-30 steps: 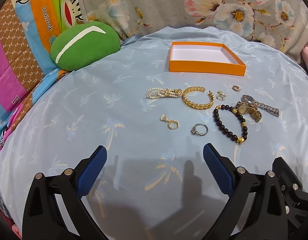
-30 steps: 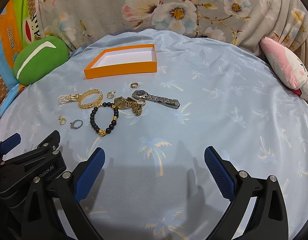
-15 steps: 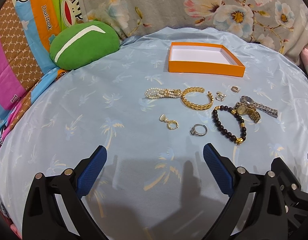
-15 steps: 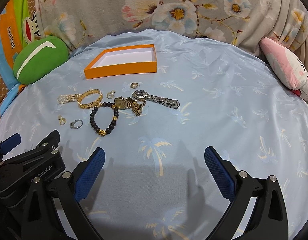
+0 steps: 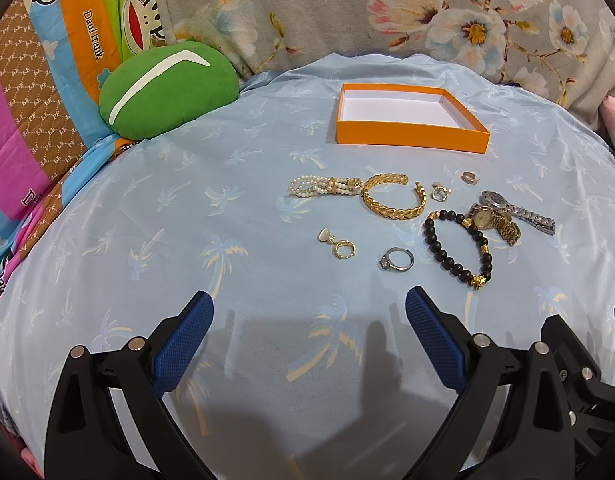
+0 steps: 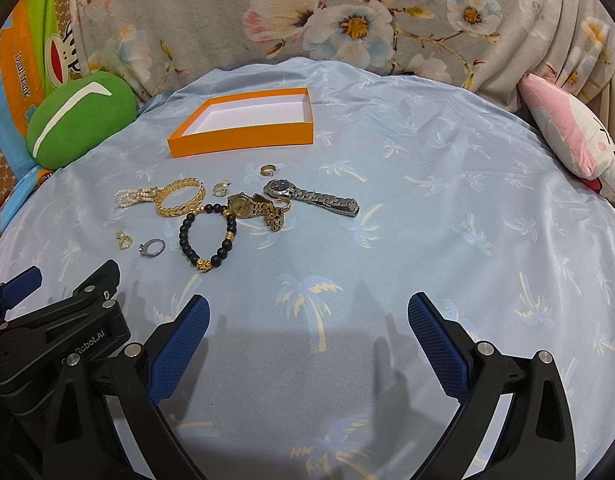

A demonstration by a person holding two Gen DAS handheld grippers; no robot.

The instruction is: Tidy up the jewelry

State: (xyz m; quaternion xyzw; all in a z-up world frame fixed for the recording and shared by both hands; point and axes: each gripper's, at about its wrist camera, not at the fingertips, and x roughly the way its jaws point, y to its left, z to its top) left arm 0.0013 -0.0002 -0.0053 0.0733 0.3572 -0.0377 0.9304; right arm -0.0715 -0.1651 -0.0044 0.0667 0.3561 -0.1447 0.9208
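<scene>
An empty orange box [image 5: 409, 135] [image 6: 243, 136] sits at the far side of the blue sheet. In front of it lie a pearl bracelet [image 5: 323, 187], a gold bangle [image 5: 393, 202] [image 6: 179, 200], a black bead bracelet [image 5: 457, 248] [image 6: 207, 236], a gold watch [image 5: 495, 220] [image 6: 255, 208], a silver watch [image 5: 519, 210] [image 6: 311, 196], a silver ring [image 5: 396, 259] [image 6: 152, 247], a gold earring [image 5: 339, 245] and small rings [image 5: 440, 192]. My left gripper [image 5: 309, 332] is open and empty, short of the jewelry. My right gripper [image 6: 307, 334] is open and empty, right of the left gripper [image 6: 59, 320].
A green round cushion [image 5: 167, 90] lies at the far left and a pink plush pillow [image 6: 575, 140] at the far right. A floral blanket [image 6: 347, 12] rises behind the box. Bare blue sheet [image 6: 447, 220] spreads right of the jewelry.
The left gripper has shifted slightly, so the jewelry sits a little lower and nearer in its view. The right gripper has barely moved. Both stay open.
</scene>
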